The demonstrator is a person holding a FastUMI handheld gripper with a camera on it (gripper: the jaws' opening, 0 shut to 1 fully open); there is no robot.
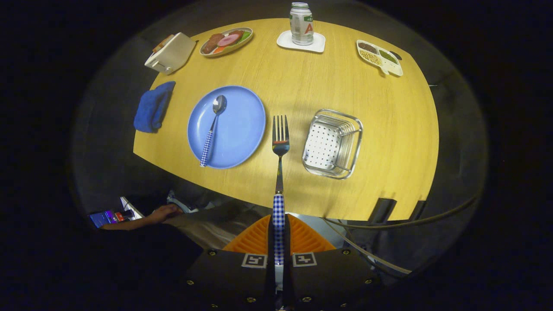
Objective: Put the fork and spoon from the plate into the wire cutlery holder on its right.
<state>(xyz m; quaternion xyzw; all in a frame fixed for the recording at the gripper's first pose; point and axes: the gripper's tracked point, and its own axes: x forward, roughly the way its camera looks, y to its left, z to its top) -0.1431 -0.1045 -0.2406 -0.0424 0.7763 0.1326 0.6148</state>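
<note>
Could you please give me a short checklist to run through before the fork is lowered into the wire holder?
1. Grip: the gripper is shut on the fork, its checked handle between both fingers: ok.
2. Fork aligned with the fingers, tines pointing away: ok.
3. Wire cutlery holder on the table holds nothing: ok.
4. Fork over the holder: not ok; it hangs between the plate and the holder.
5. Spoon lies on the plate, ready for later: ok.
6. Fork's height above the holder's rim: cannot tell.
</note>
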